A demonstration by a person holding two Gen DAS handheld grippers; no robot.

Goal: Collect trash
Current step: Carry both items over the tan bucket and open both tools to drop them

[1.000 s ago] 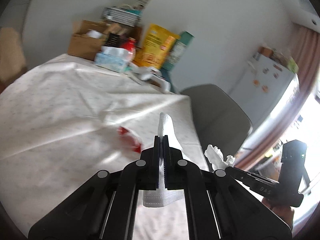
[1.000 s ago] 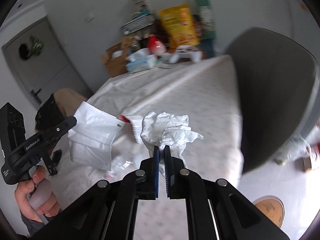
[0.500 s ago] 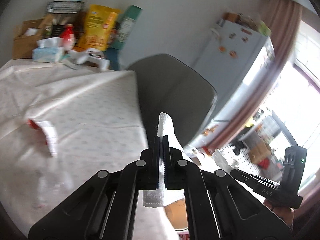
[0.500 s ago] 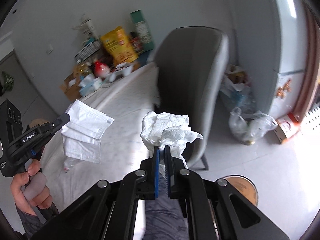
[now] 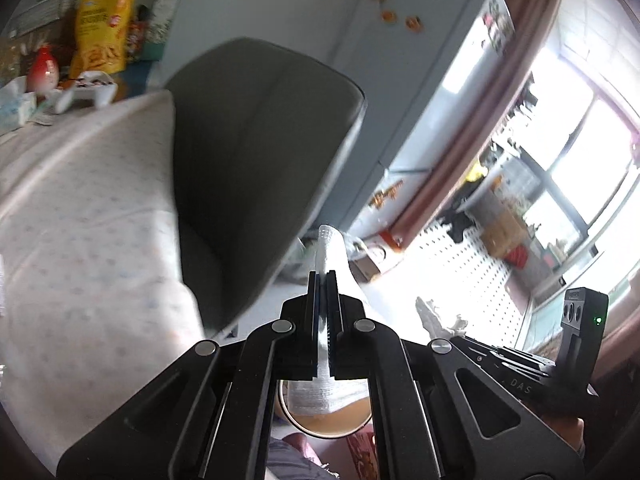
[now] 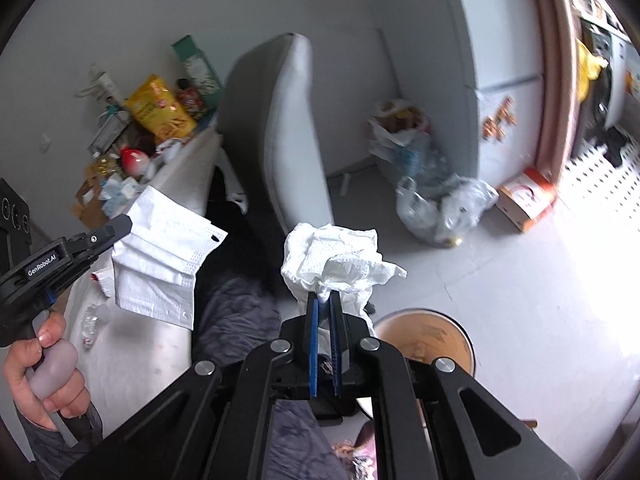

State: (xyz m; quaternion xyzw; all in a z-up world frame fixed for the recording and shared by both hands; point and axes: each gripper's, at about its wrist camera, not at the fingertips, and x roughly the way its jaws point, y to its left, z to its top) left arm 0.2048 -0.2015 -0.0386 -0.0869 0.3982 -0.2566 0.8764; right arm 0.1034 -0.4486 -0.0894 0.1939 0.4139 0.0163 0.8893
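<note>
My left gripper (image 5: 323,276) is shut on a white face mask (image 5: 334,252), which hangs below the fingers; in the right wrist view the mask (image 6: 160,256) hangs from the left gripper (image 6: 120,226). My right gripper (image 6: 324,298) is shut on a crumpled white tissue (image 6: 336,260); the tissue (image 5: 436,318) also shows in the left wrist view. A round tan bin (image 6: 440,340) stands on the floor just below and right of the tissue; its rim (image 5: 320,430) shows under the mask.
A grey chair (image 6: 276,128) stands by the table (image 5: 80,220) with a white patterned cloth. Boxes, a yellow bag (image 5: 102,28) and a tissue box crowd the table's far end. Filled plastic bags (image 6: 436,204) lie on the floor by a fridge (image 6: 500,80).
Both grippers have swung right, away from the table and toward the floor, each holding its item. The tan bin has come closer under them.
</note>
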